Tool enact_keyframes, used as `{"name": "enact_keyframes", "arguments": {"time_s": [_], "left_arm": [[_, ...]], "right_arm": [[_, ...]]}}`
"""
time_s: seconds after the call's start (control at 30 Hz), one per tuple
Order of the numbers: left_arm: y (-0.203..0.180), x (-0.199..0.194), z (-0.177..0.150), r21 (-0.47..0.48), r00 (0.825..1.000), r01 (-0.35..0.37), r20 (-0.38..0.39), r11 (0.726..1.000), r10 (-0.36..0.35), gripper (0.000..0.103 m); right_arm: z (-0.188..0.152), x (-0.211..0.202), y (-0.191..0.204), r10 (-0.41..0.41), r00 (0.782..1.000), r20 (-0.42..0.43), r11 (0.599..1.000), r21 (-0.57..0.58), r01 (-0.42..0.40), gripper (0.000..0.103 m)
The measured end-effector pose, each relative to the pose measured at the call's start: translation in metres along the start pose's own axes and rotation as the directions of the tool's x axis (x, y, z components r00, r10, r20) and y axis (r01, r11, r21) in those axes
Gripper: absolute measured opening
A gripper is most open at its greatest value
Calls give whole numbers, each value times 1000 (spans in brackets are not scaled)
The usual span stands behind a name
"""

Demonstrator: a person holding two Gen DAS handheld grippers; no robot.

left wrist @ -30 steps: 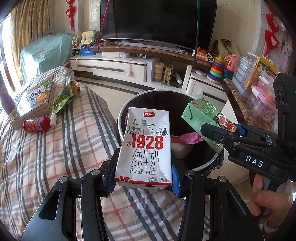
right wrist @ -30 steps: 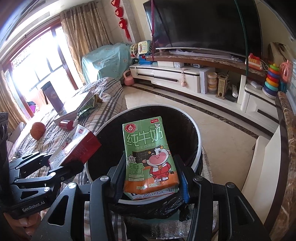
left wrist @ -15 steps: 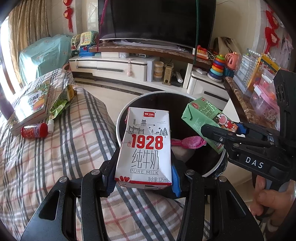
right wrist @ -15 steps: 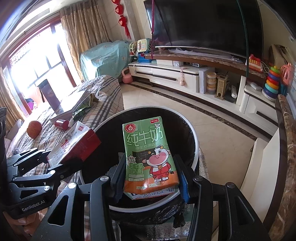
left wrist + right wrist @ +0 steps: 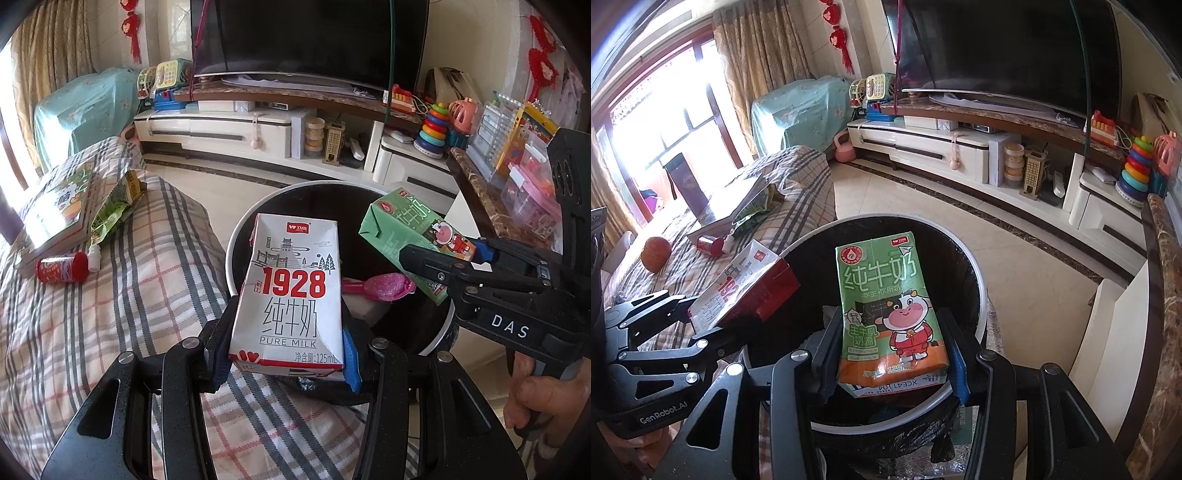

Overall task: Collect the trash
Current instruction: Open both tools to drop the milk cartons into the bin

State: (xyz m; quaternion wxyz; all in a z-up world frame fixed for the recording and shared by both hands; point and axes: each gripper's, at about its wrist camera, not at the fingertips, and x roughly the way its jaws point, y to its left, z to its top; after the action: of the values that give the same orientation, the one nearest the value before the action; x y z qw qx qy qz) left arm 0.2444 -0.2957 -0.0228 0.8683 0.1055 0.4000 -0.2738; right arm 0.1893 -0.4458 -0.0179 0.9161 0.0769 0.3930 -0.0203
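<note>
My left gripper (image 5: 282, 363) is shut on a white and red "1928" milk carton (image 5: 291, 295), held over the near left rim of a round bin (image 5: 236, 236) lined with a black bag. My right gripper (image 5: 892, 360) is shut on a green milk carton (image 5: 886, 314) over the bin's (image 5: 979, 273) opening. The right gripper (image 5: 439, 266) with the green carton (image 5: 402, 225) shows at the right of the left wrist view. The left gripper (image 5: 698, 325) with the white carton (image 5: 746, 284) shows at the left of the right wrist view. A pink wrapper (image 5: 380, 286) lies inside the bin.
A checked cloth (image 5: 92, 314) covers the surface left of the bin. On it lie a red bottle (image 5: 61, 267), a green snack bag (image 5: 110, 210), a book (image 5: 55, 206), an orange fruit (image 5: 655, 253) and a dark cup (image 5: 687, 184). A TV cabinet (image 5: 258, 129) and a marble counter (image 5: 1163, 295) stand beyond.
Both grippers have moved a little forward with their cartons, further over the bin. Both stay shut.
</note>
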Motion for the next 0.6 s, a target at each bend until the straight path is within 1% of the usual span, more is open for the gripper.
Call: {"name": "enact_keyframes", "arguments": {"time_s": [0.6], "left_arm": [[-4, 11, 10, 20, 1000, 2, -21, 1000, -1, 46]], "right_arm": [[4, 8, 1, -9, 1000, -26, 1000, -17, 8, 48]]}}
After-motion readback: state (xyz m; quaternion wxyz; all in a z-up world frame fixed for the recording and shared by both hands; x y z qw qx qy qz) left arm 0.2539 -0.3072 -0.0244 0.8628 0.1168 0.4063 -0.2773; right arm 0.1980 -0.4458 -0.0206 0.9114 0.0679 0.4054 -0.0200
